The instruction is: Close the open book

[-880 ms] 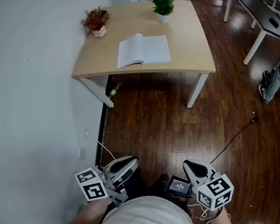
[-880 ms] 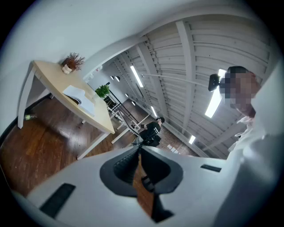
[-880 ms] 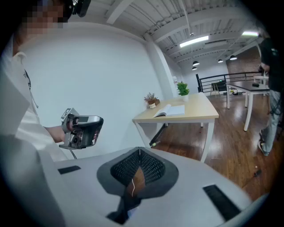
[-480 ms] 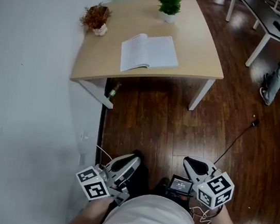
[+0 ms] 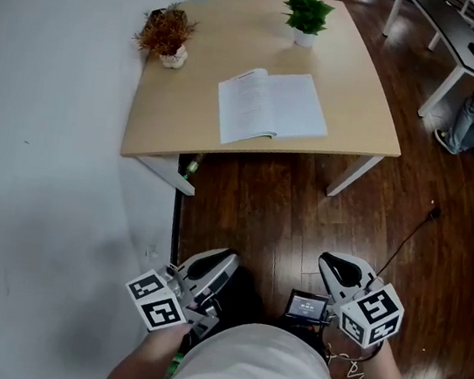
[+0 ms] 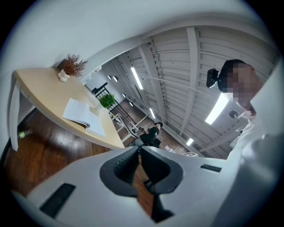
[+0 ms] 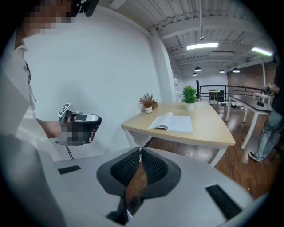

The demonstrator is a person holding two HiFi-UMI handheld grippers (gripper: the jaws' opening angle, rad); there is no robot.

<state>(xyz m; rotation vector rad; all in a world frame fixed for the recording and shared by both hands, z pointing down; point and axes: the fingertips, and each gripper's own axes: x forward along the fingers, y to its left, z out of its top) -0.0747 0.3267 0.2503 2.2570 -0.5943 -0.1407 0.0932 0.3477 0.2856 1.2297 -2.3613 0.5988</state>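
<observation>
Now book (image 5: pixel 271 108) lies open (on table (image 5: pixel 358 88)); left gripper (image 5: pixel 225 258) and right gripper (image 5: pixel 329 261) jaws closed

The open book (image 5: pixel 271 107) has slid toward 4 o'clock in the head view and now lies nearer the frame's middle. The wooden table (image 5: pixel 365 97) has come with it and looks larger. The green potted plant (image 5: pixel 307 14) has shifted toward 3 o'clock.
</observation>
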